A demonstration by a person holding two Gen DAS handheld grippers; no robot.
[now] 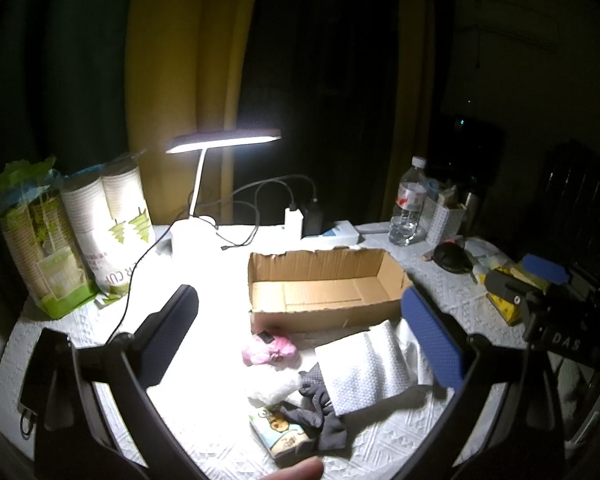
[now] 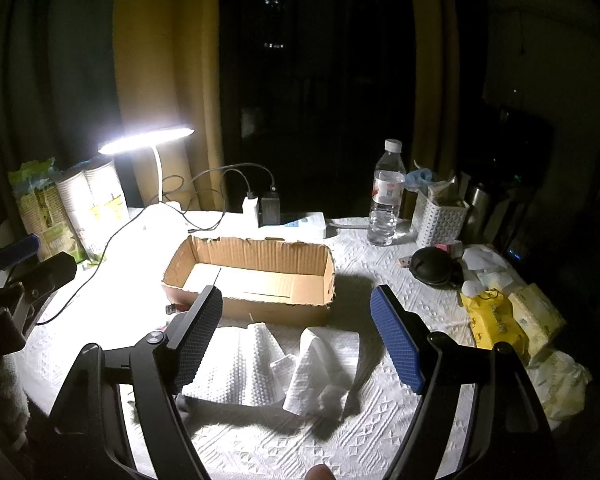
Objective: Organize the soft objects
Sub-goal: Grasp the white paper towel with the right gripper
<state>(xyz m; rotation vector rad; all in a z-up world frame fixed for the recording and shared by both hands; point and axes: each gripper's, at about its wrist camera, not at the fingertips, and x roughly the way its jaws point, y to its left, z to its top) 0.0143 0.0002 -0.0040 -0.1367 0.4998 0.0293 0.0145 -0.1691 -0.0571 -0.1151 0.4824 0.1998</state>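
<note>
An open, empty cardboard box (image 1: 320,292) sits mid-table; it also shows in the right wrist view (image 2: 256,280). In front of it lie a white textured cloth (image 1: 370,366), a dark grey sock (image 1: 320,412), a pink soft item (image 1: 268,350), a white fluffy item (image 1: 272,390) and a small cartoon tissue pack (image 1: 282,434). The cloth also shows in the right wrist view (image 2: 276,364). My left gripper (image 1: 300,338) is open and empty above the pile. My right gripper (image 2: 298,338) is open and empty above the cloth; its body shows in the left wrist view (image 1: 556,304).
A lit desk lamp (image 1: 224,140) and paper cup packs (image 1: 72,232) stand at the back left. Chargers and cables (image 1: 300,216) lie behind the box. A water bottle (image 2: 386,196), white basket (image 2: 438,218), black round object (image 2: 434,266) and yellow tissue packs (image 2: 512,320) are at the right.
</note>
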